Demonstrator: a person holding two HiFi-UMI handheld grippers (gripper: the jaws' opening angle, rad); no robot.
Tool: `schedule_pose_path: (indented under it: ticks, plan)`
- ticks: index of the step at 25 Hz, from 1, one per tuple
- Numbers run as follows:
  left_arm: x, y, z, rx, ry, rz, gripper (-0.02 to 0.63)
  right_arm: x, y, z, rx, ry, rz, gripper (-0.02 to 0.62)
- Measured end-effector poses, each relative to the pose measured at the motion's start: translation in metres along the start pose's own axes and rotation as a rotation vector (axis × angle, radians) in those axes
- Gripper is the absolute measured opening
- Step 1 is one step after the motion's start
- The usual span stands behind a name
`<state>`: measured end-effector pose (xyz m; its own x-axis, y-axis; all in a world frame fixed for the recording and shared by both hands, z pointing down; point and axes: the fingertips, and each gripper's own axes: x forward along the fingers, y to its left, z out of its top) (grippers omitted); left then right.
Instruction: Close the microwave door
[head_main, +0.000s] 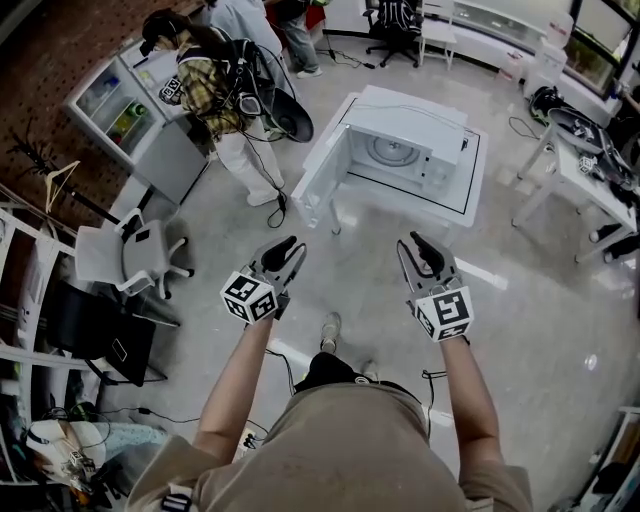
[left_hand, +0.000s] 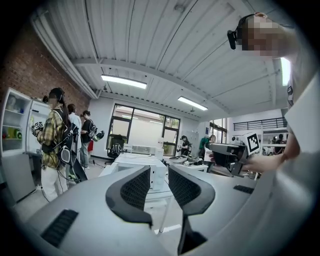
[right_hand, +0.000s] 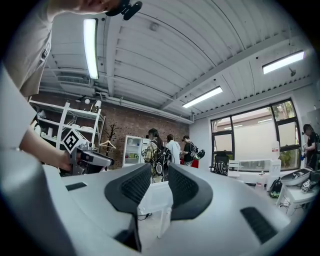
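Microwave: we saw the white microwave (head_main: 405, 150) on the white counter (head_main: 470, 195), ahead of us, its cavity and round turntable facing us

Door: the microwave door (head_main: 322, 170) stood wide open, swung out to the left of the cavity in the head view

Left hand-held gripper: we held the left hand-held gripper (head_main: 290, 246) in the air short of the counter, well apart from the door, its jaws pressed together with nothing between them

Right hand-held gripper: the right hand-held gripper (head_main: 418, 243) hung beside it at about the same reach, its jaws likewise drawn close and pinching nothing

Markers: each marker cube (head_main: 248, 297) carried black-and-white square patterns

Writing: any print on the microwave was too small for us to read

Surroundings: a person in a plaid shirt (head_main: 205, 85) stood past the counter's left end, near an open white fridge (head_main: 120, 110); a white chair (head_main: 135, 255) stood on the floor to our left
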<state>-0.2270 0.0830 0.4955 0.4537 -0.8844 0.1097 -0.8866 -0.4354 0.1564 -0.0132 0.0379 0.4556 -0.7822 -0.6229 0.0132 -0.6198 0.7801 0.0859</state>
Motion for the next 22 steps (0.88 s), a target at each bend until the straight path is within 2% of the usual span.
schedule_pose_path:
  ticks: [7, 16, 22]
  plan:
    - [0.026, 0.056, -0.005, -0.006, 0.013, -0.028, 0.102, 0.043, -0.001, -0.008, 0.003, 0.03, -0.032, 0.095]
    - [0.058, 0.133, -0.026, 0.008, 0.07, -0.097, 0.103, 0.117, -0.001, -0.014, 0.003, 0.069, -0.068, 0.095]
    - [0.078, 0.18, -0.046, -0.002, 0.101, -0.145, 0.138, 0.165, 0.0, -0.025, 0.009, 0.084, -0.093, 0.095]
